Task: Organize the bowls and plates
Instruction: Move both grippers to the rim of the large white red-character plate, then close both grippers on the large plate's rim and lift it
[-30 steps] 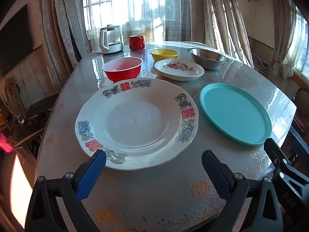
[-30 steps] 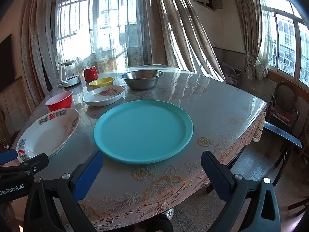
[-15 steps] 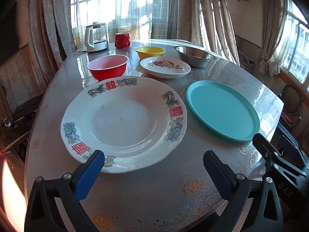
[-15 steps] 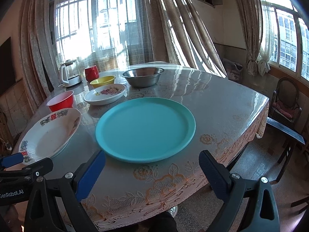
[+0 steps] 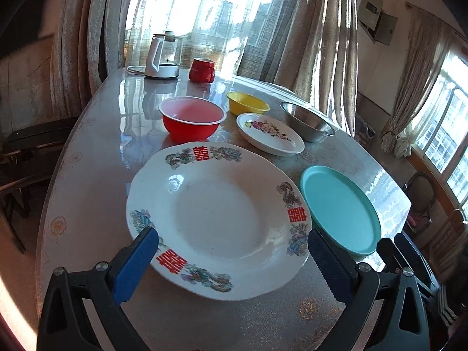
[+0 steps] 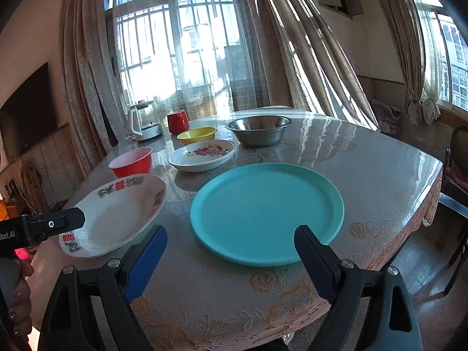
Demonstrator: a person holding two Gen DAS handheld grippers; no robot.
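Plates and bowls sit on the counter (image 6: pixel 380 175). White plate (image 5: pixel 219 216) lies between the spread fingers of the left tool (image 5: pixel 234 245), not pinched. Teal plate (image 6: pixel 266 213) lies just beside it, ahead of the right tool (image 6: pixel 231 242), spread wide too. Red bowl (image 5: pixel 191 122) sits behind.

hand-held gripper (image 5: pixel 231 251) | black frame | blue pads | silver screws
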